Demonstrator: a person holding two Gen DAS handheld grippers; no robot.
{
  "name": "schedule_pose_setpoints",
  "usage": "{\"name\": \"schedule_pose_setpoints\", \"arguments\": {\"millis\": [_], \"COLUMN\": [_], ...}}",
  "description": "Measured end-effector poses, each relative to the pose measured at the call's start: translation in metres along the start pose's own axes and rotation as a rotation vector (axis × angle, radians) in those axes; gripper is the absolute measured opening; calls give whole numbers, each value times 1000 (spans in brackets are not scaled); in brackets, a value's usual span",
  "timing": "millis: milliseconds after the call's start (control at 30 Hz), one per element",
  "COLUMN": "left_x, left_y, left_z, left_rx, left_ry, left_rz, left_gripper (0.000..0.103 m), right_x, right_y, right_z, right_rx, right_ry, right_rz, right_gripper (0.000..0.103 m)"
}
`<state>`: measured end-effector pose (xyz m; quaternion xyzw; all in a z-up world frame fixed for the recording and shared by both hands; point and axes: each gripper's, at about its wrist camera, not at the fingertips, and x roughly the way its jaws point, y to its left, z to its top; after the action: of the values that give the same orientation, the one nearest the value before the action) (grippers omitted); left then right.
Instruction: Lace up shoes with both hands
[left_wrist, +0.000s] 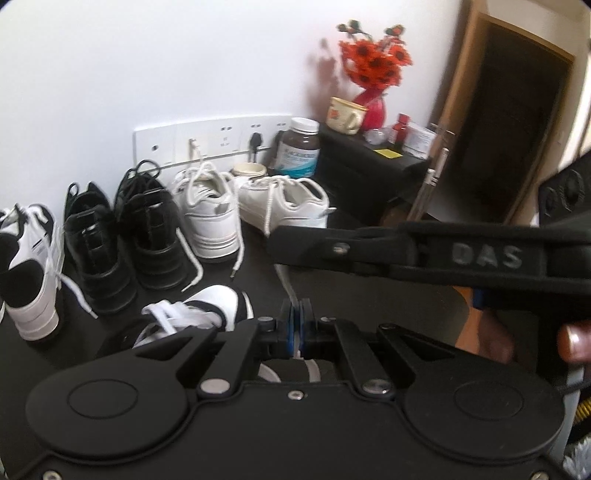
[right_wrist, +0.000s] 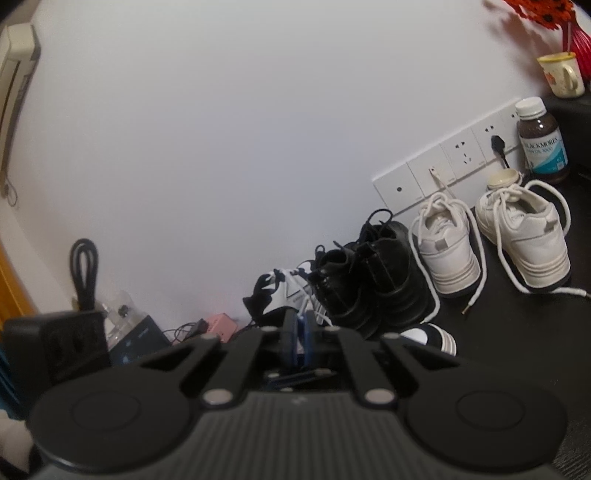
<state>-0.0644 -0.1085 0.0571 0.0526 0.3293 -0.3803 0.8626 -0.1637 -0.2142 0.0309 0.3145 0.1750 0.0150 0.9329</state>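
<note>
Black tabletop (left_wrist: 255, 258) is carrying a whole row of shoes along the white wall (left_wrist: 147, 66). The left gripper (left_wrist: 295, 317) is sitting low at six o'clock in its own view, blue pads pressed together with a white lace (left_wrist: 286, 286) running up out of them toward twelve o'clock. Just beside it at nine o'clock, the black-and-white sneaker (left_wrist: 207, 306) is lying close under the fingers, its laces loose. The right gripper (left_wrist: 280, 236) is reaching across from three o'clock, jaws closed tight, its tip meeting that same lace; whether it is actually pinching it, I cannot tell. A hand (left_wrist: 570, 338) is gripping its handle at the far right edge.

Further back, at ten to twelve o'clock, a second black-and-white sneaker (left_wrist: 33, 266), a black pair (left_wrist: 122, 236) and a white pair (left_wrist: 251, 206) are standing in line. A brown pill bottle (left_wrist: 298, 147) and a red vase of flowers (left_wrist: 373, 81) are waiting at one o'clock.
</note>
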Motion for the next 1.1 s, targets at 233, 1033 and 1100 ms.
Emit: {"name": "schedule_pose_setpoints", "arguments": {"millis": [233, 1033, 1100], "left_x": [4, 11, 11], "left_y": [-7, 3, 2], "left_z": [-3, -1, -1], "left_rx": [47, 2, 8], "left_ry": [18, 25, 27], "left_rz": [-22, 5, 1], "left_gripper": [2, 2, 2], "right_x": [2, 6, 8], "right_y": [-4, -2, 2], "right_z": [2, 4, 4], "right_rx": [26, -72, -127], "right_ry": [4, 96, 120], "right_rz": [-12, 10, 1], "right_gripper": [5, 31, 29]}}
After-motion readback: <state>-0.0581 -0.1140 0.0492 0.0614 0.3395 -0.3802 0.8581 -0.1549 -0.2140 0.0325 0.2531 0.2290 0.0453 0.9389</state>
